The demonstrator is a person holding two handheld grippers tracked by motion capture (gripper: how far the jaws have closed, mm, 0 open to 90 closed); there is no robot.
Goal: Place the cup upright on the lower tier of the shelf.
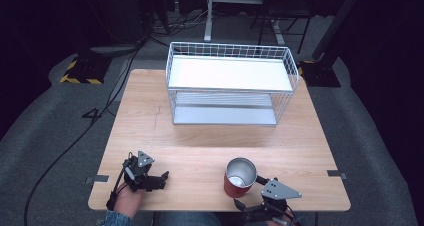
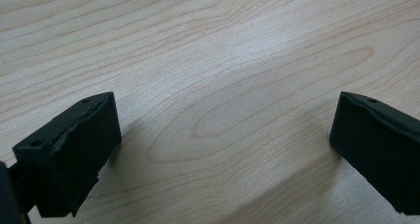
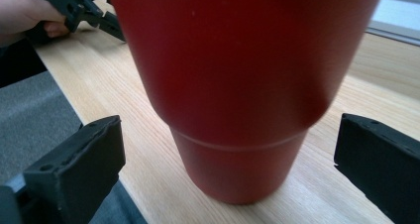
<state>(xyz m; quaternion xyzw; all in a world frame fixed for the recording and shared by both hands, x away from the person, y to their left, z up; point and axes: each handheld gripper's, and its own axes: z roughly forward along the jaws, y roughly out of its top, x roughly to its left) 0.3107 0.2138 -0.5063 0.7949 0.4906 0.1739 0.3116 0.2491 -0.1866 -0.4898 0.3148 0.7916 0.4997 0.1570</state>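
A red cup [image 1: 240,183] is standing upright near the front edge of the wooden table [image 1: 200,151], toward the front right corner. Its inside is shining like metal, and its wall is narrowing to a smaller base.

The right gripper [image 3: 228,159] is sitting at the front edge with its jaws spread wide on either side of the cup's base, not touching it. The left gripper [image 1: 150,178] is resting near the front left corner, well apart from the cup, its jaws gaping over bare wood with nothing between them.

A white wire rack [image 1: 230,83] is standing toward the back edge.

The cup is looking stiff, fairly light and smooth, so probably slippery. Because the wall is tapering, a grip low on the narrow base, squarely across it, is likely safest against sliding or tipping.
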